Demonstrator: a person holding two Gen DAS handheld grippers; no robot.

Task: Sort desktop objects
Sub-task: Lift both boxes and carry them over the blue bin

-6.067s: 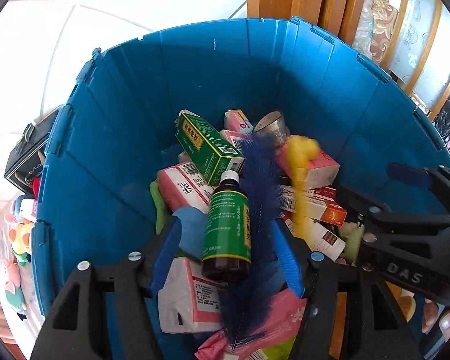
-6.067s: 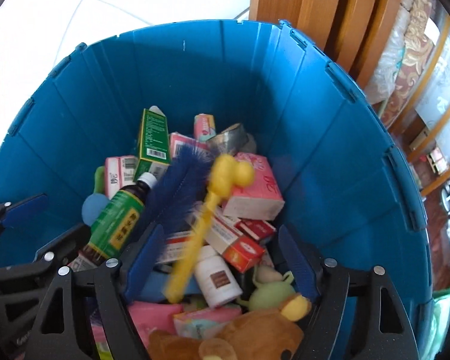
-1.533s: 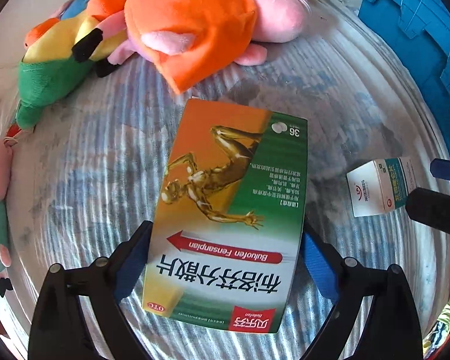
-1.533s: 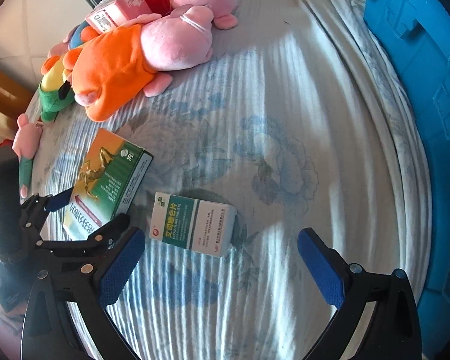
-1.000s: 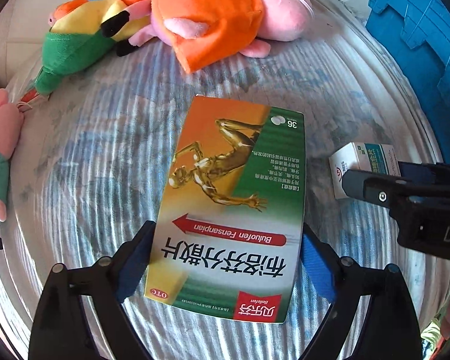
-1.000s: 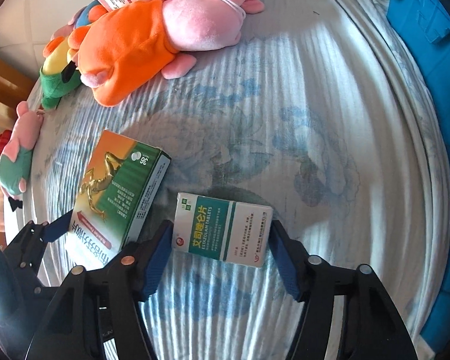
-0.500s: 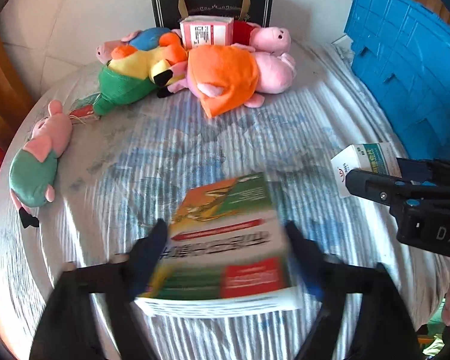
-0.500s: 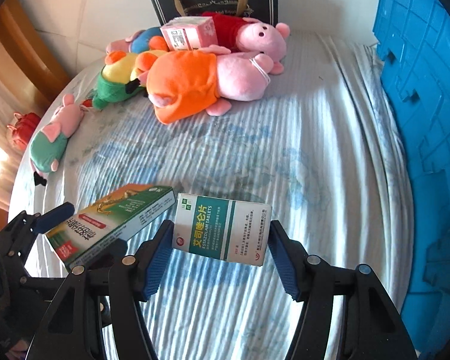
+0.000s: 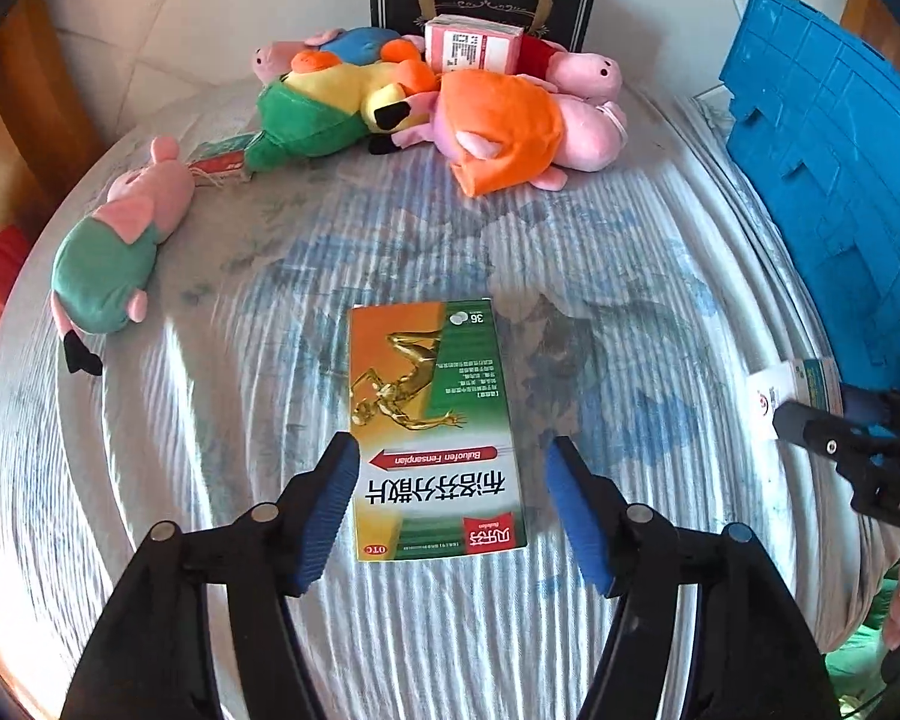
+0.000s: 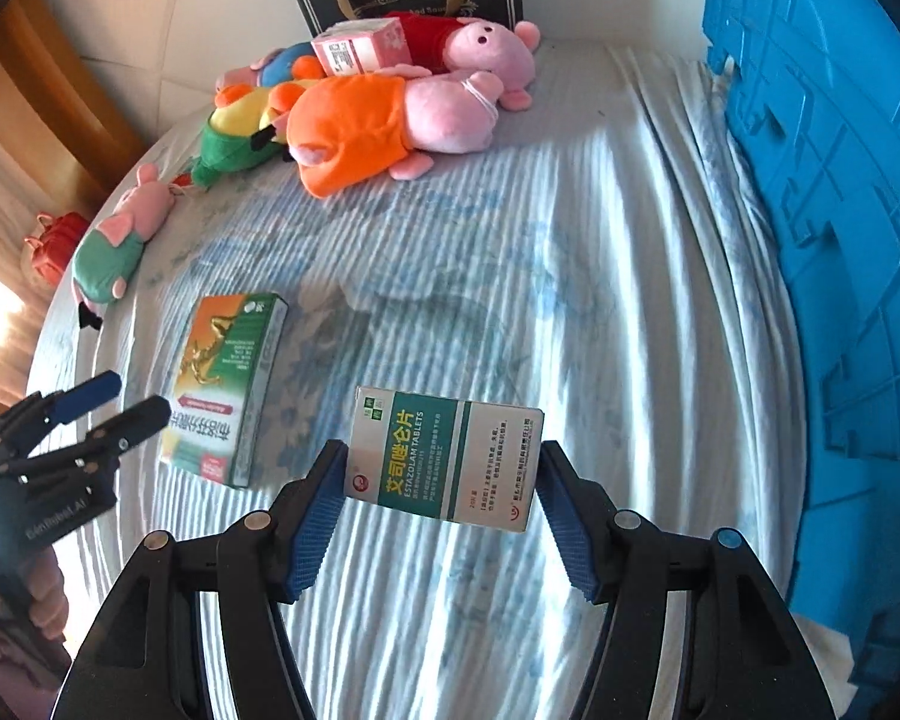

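My left gripper (image 9: 450, 483) is opening its jaws; the orange-and-green box (image 9: 432, 426) is lying flat on the striped cloth (image 9: 222, 396) between the blue pads (image 9: 330, 504), and neither pad is pressing on it. My right gripper (image 10: 441, 507) is clamping the white-and-teal tablet box (image 10: 444, 459) by its two short ends, holding it off the cloth.

My left camera is showing that tablet box (image 9: 795, 390) only as a sliver at the right edge. My right camera is showing the orange-and-green box (image 10: 225, 384) from the side, revealing its thickness and its rest on the cloth just beside my left fingertips (image 10: 132, 417).

The orange-and-green box is running its long axis away from me toward the plush toys (image 9: 438, 114), its print upside down to me. The tablet box is lying crosswise, long axis spanning my right jaws, slightly tilted.

Farther out, the blue crate (image 10: 840, 240) is standing along the right edge of the cloth.
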